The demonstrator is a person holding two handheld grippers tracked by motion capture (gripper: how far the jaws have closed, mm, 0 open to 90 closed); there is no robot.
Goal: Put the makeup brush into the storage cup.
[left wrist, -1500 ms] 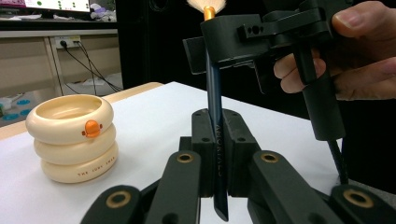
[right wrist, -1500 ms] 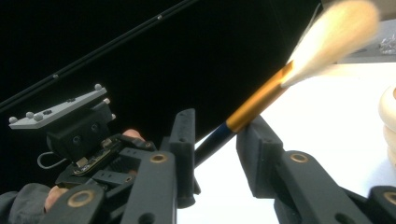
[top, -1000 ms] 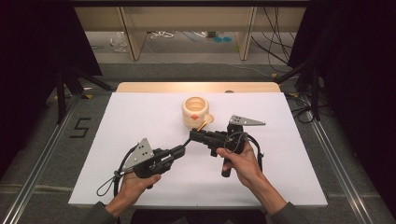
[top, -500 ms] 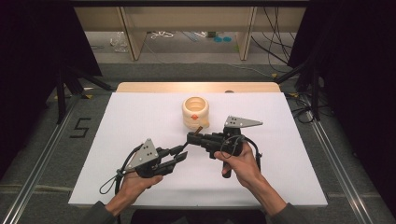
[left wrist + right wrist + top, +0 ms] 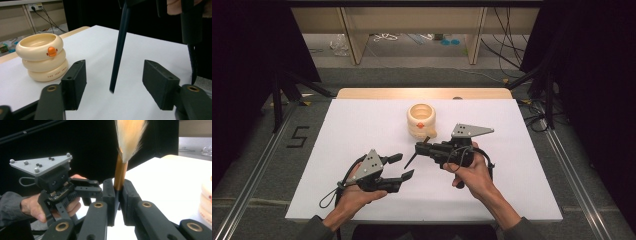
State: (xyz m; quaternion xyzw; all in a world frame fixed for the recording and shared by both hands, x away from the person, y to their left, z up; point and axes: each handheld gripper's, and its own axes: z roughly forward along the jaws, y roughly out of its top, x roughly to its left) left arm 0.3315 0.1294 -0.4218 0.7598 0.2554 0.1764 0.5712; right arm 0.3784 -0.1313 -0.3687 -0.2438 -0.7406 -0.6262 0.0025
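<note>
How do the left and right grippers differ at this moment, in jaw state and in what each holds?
The left gripper has its jaws spread wide and holds nothing; the right gripper has its jaws shut on a brush, clamped at the handle with the bristles above. The left gripper sits nearer the person; the right gripper sits closer to the cream ring-shaped cup. Both are black, hand-held, and carry a grey three-cornered plate.

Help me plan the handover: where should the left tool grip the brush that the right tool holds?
Grip the dark handle just above its free lower tip, coming straight on so the left tool, whose open jaws already flank it, closes across the thin shaft, well below the right tool.
</note>
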